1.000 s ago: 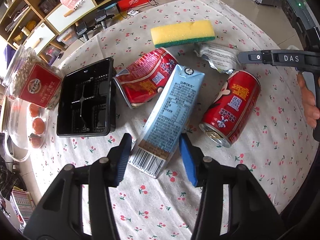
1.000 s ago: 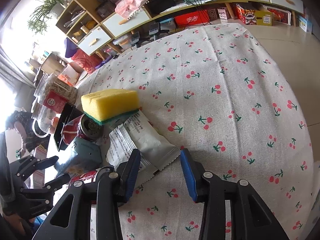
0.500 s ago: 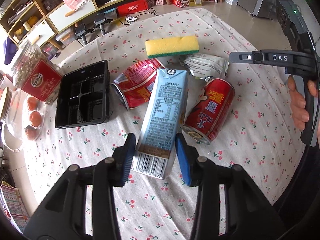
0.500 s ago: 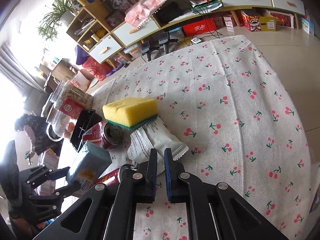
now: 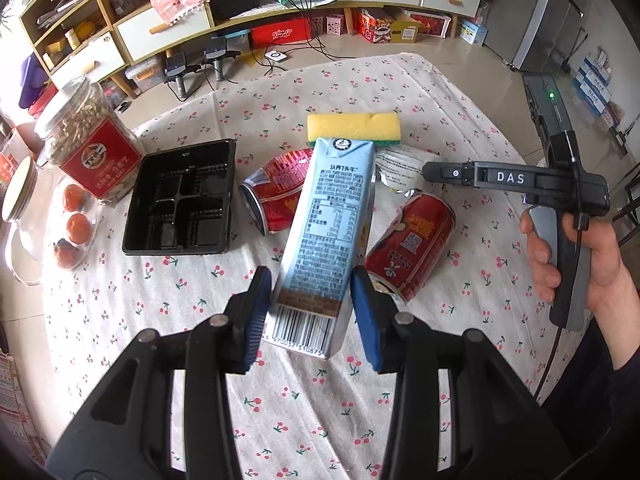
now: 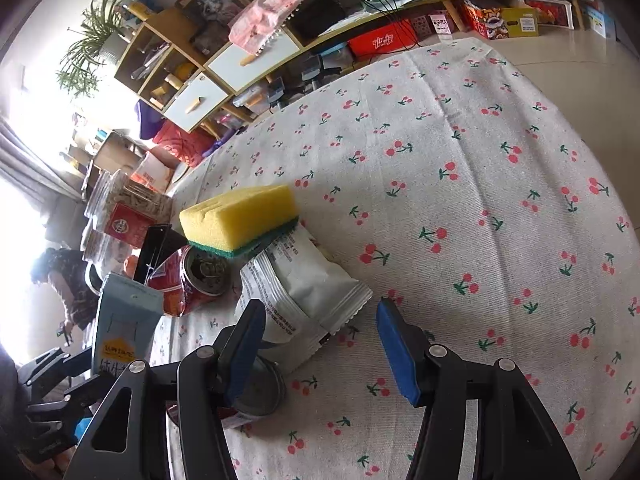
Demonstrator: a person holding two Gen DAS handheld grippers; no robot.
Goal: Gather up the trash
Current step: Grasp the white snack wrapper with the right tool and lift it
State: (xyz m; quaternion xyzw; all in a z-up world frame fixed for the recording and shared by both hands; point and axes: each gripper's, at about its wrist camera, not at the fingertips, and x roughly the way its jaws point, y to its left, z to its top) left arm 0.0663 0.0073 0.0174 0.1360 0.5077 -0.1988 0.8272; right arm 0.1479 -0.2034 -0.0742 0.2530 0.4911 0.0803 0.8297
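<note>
— Between the blue pads of the left gripper (image 5: 310,312), what is sitting?

— A pale blue drink carton (image 5: 328,236) is being clamped there at its barcode end, both pads pressing on its sides, and its far end is tilting up over the other trash.

— And the right gripper (image 6: 320,340)?

— Its jaws are opening, standing well apart, and nothing is being pressed between them. A corner of the white snack wrapper (image 6: 300,292) is lying just ahead of the gap. From the left wrist view a hand (image 5: 576,264) is gripping its handle near the right edge of the tabletop.

— What is lying around the carton?

— Two red cans are lying on their sides in the middle of the cherry-print tablecloth (image 5: 312,420): a crushed can (image 5: 276,196) just left of the carton and a second can (image 5: 408,248) just right of it. The wrapper is lying between that second can and a yellow sponge (image 5: 354,128), whose green underside is resting partly on the wrapper.

— Anything toward the left edge?

— A black plastic tray (image 5: 184,200) is sitting beside the crushed can, and beyond it a jar with a red label (image 5: 92,144) is standing upright at the left edge.
</note>
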